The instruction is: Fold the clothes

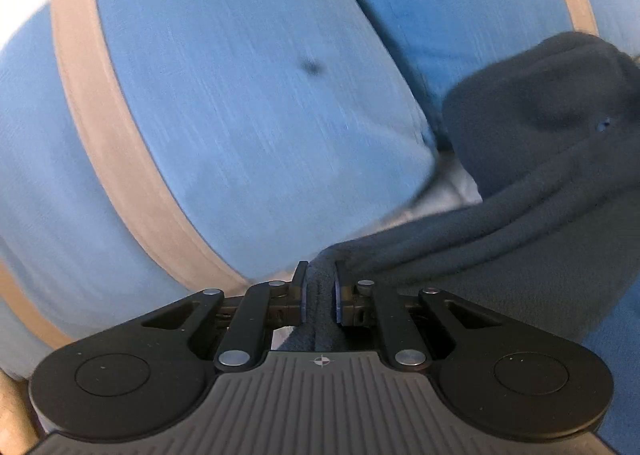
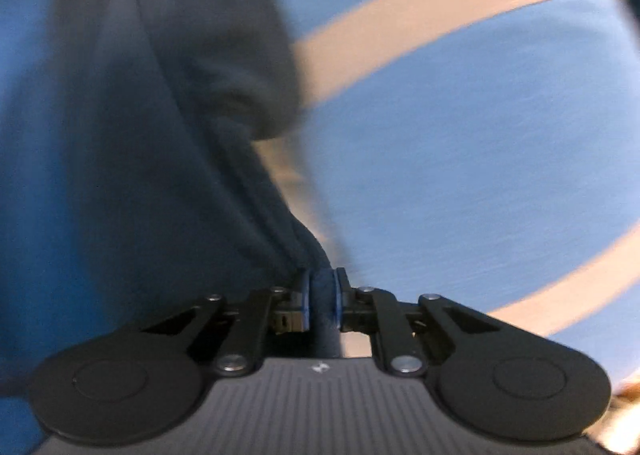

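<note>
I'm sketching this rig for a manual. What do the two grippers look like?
Both look alike. The left gripper and right gripper each have a ribbed grey body with a small crosshair mark, two round black discs at the sides, black linkage arms with silver rivets, and narrow jaws lined with blue pads. No cables or sleeves show.

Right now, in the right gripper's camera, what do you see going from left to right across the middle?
Dark grey garment → tan stripe → light blue cloth. Lower down, the right gripper is shut on a bunched fold of the garment.
</note>
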### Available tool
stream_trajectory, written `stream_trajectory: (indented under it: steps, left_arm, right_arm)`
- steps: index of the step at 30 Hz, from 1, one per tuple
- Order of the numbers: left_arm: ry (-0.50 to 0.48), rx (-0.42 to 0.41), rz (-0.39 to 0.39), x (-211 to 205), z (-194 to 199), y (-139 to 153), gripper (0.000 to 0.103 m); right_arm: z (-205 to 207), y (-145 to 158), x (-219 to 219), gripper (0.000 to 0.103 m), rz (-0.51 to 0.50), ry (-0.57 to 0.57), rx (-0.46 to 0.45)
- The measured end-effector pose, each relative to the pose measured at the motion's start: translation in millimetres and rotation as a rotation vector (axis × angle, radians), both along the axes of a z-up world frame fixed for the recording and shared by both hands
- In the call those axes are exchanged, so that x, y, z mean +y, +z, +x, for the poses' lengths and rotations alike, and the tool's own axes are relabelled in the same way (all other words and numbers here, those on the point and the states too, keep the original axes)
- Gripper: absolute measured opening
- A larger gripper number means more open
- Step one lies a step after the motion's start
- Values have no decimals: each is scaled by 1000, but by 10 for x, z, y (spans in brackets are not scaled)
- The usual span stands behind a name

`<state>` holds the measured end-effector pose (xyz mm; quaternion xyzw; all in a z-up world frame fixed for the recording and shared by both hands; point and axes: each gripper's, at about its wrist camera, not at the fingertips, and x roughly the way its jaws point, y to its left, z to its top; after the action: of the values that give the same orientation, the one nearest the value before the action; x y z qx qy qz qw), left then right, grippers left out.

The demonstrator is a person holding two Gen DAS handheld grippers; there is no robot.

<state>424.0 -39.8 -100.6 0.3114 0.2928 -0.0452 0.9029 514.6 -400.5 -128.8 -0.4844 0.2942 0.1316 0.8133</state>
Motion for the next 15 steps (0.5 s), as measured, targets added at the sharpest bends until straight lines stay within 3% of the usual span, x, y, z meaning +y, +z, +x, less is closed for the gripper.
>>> stream_trajectory:
  steps: [2,5,11,12,13,14,15]
  left_arm:
    - [-7,-53,62,-45,-5,-5,12]
    - [16,-70,105,-61,72,-88,13]
    - [4,-66,209,-127,157,-446,17]
    - [-1,-70,207,-117,148,-479,21]
    - [-2,-75,206,-93,135,-506,25]
    - [10,-90,204,-68,121,-490,32]
    - [23,-107,201,-44,107,-468,50]
  right_arm:
    - [87,59,-13,11,37,-42,-59]
    - [108,-19,68,11,2,-24,-136]
    - [238,-298,201,12,-15,-53,-145]
    - [251,-336,216,15,-15,-58,-148]
    - [261,-369,229,38,-14,-65,-150]
    - [263,-366,228,42,-4,-75,-149]
    - [263,-361,227,55,6,-85,-150]
